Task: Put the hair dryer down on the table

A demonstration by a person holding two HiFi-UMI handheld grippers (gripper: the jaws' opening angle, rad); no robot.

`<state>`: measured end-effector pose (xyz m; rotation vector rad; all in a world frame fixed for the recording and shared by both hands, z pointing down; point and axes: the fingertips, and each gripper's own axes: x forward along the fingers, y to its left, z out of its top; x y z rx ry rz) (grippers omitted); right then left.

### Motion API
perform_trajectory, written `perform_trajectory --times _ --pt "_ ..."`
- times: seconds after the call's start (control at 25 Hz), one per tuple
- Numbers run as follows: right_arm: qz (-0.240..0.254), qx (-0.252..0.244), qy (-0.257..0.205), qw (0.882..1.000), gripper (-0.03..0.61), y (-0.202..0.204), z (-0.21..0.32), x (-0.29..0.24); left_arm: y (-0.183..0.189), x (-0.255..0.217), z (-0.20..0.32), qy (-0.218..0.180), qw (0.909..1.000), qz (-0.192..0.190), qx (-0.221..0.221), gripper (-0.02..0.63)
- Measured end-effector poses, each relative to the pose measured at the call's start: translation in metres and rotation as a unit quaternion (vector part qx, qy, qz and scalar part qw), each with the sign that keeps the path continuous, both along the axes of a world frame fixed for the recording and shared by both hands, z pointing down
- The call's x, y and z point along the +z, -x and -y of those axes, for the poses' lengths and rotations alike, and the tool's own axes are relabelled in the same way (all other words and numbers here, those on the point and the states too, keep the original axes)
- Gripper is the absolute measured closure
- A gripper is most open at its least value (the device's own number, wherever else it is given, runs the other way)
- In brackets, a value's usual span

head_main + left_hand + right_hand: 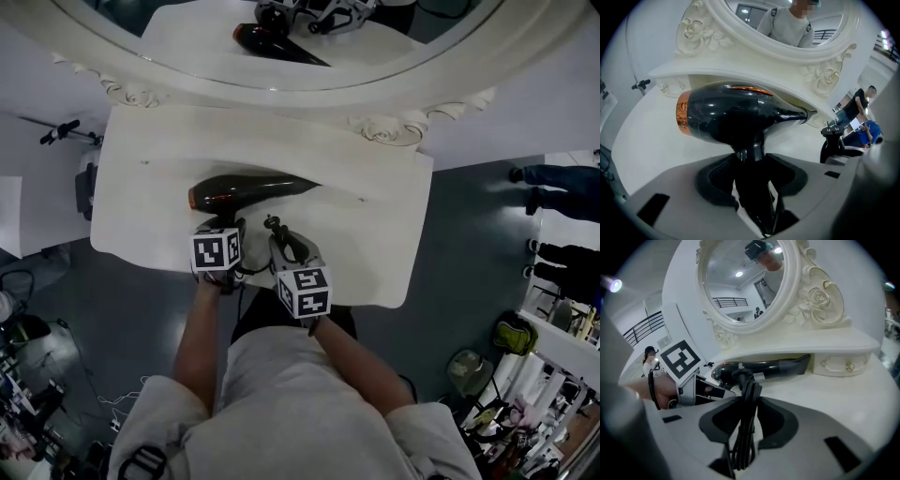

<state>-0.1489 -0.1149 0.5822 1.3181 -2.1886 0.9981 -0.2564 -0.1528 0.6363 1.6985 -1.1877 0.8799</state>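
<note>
Both hand-held grippers are gripping something at this moment. The left hand-held gripper [223, 227] [752, 176] is closing its two dark pads on the handle of the hair dryer [248, 189] [726, 117] [761, 367], and the handle is standing straight up between them. The black body of the hair dryer is lying across, over the back part of the white counter [375, 248] [642, 150] [843, 399], just in front of the low shelf under the mirror [281, 89] [754, 42] [740, 287]. Its copper ring is pointing to the person's left and its narrow nozzle to the right. Whether the body is already resting on the counter, I cannot tell from these views.

The right hand-held gripper [279, 239] [745, 420] is squeezing its pads on the folded black cord [743, 427], which is running up between them in several loops. The plug [273, 223] [833, 130] is sticking out above the pads, just beside the hair dryer's handle. The two hand-held grippers are staying close together at the front edge of the counter, with their marker cubes toward the person. A small drawer [840, 365] is showing under the shelf at the right. Some people are standing far off on the grey floor [469, 234].
</note>
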Motion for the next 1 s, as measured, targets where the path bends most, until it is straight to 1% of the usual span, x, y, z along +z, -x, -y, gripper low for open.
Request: perform_trajectory --times 0.28,0.64,0.76,0.92,1.0 --pt "-0.005 0.007 0.001 1.000 0.471 0.004 0.002 0.003 0.002 0.005 0.002 -0.002 0.9999 -0.002 0.012 0.417" --pt "-0.008 0.006 -0.002 1.000 0.469 0.005 0.006 0.006 0.002 0.010 0.010 -0.012 0.9999 -0.001 0.011 0.414" --pt "-0.006 0.007 0.003 1.000 0.469 0.004 0.008 0.009 0.002 0.009 0.011 -0.021 0.9996 0.011 0.018 0.411" --pt "-0.005 0.006 0.013 1.000 0.469 0.006 0.011 0.013 0.005 0.001 0.013 -0.057 0.9964 0.043 0.047 0.390" --pt "-0.007 0.004 0.020 1.000 0.469 0.005 0.012 0.014 0.007 -0.010 0.012 -0.064 0.9950 0.051 0.057 0.380"
